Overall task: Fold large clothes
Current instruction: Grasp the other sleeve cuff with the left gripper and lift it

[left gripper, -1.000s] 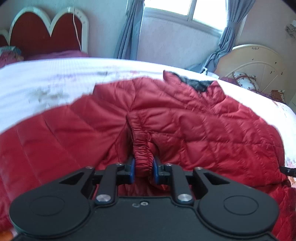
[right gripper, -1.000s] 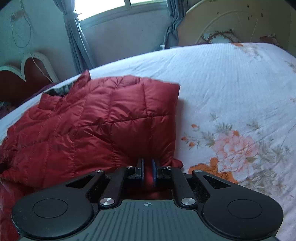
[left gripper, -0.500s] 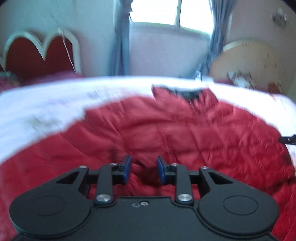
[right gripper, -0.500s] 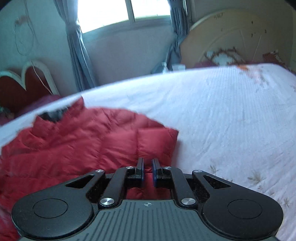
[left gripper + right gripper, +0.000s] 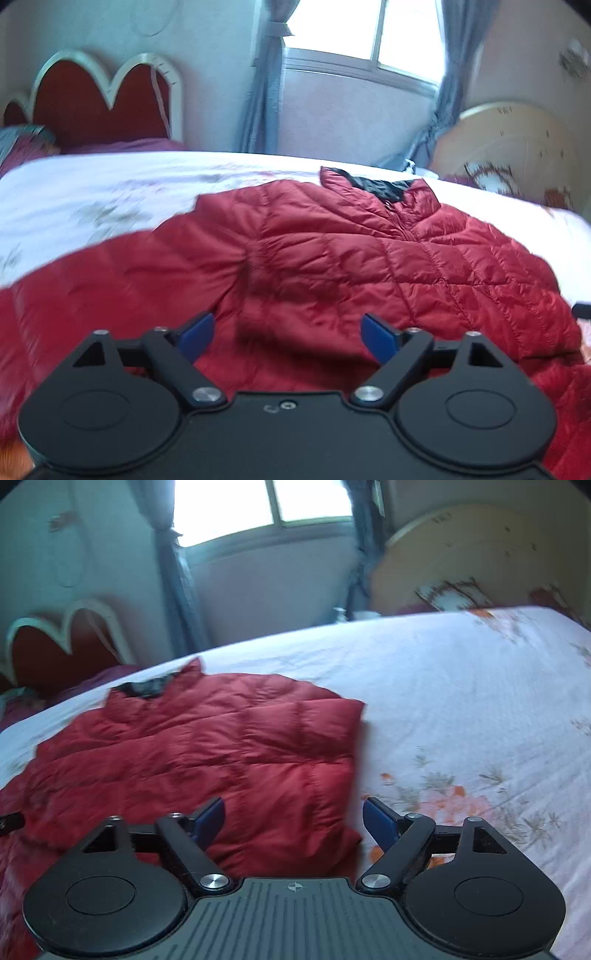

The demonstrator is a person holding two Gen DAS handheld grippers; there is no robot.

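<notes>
My left gripper (image 5: 287,332) and right gripper (image 5: 293,818) both had fingers spread wide, gripping nothing, hovering just over the red puffer jacket (image 5: 332,266) lying on the bed (image 5: 461,686). I judged it between folds: one side looked tucked in, with a straight edge on the right. Next I'd need fresh grips for another fold. Quilted, shiny, puffy, dark collar lining at the far end.
</notes>
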